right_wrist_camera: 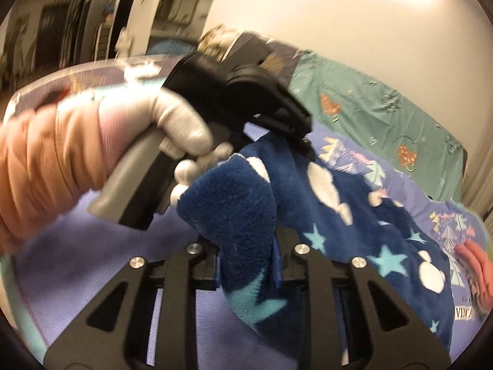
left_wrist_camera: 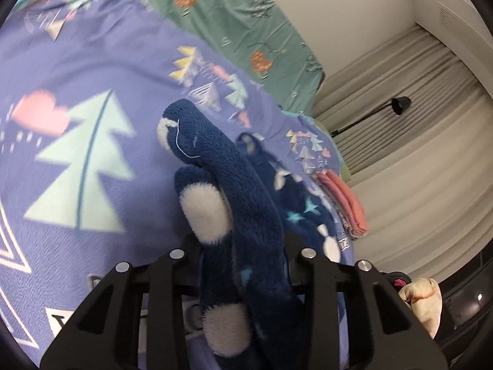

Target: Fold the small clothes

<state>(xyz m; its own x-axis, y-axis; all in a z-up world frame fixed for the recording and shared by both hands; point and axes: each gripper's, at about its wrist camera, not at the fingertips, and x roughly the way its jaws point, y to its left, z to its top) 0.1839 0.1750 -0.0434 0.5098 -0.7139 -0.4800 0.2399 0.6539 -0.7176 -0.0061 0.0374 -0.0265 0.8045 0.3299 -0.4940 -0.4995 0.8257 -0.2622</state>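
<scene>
From the left wrist camera, the left gripper (left_wrist_camera: 243, 265) has its jaws drawn narrow around a bunched fold of a dark blue fleece garment (left_wrist_camera: 234, 191) patterned with white clouds and pale blue stars; the fleece rises up and away from the jaws, held above a lilac bedspread (left_wrist_camera: 77, 71) printed with fir trees. A green sheet (left_wrist_camera: 234, 15) lies at the far side of the bed, a small stack of folded pink clothes (left_wrist_camera: 348, 203) sits to the right near the bed's edge, and pleated curtains (left_wrist_camera: 425, 154) hang beyond. From the right wrist camera, the right gripper (right_wrist_camera: 246, 262) likewise pinches a thick fold of the same fleece garment (right_wrist_camera: 332, 203) between closely set jaws, the rest draping down to the right onto the bedspread (right_wrist_camera: 92, 240). Further off at the left, a gloved hand (right_wrist_camera: 172, 123) grips the handle of the left gripper (right_wrist_camera: 305, 141), whose tips meet the garment's upper edge.
</scene>
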